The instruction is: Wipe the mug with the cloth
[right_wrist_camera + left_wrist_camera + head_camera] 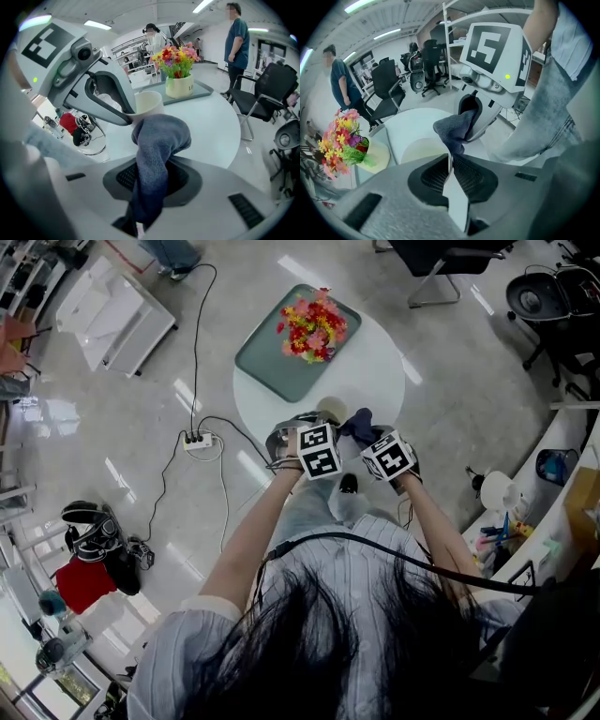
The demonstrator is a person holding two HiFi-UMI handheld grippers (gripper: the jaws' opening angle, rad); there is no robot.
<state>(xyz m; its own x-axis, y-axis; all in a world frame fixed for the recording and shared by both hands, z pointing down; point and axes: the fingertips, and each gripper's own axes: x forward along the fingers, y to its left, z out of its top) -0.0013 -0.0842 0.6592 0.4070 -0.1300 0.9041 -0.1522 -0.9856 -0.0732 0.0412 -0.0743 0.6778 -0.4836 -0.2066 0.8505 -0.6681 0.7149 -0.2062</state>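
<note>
A cream mug sits off the near edge of the round white table. My left gripper is shut on the mug's rim; in the left gripper view the mug's wall runs between the closed jaws. My right gripper is shut on a blue-grey cloth. The cloth bunches over the jaws and presses against the mug just below the left gripper's fingers. The cloth hangs at the mug's far rim in the left gripper view.
A grey-green tray with a pot of bright flowers lies on the table's far side. A power strip and cables trail on the floor at left. Office chairs and a standing person are beyond the table.
</note>
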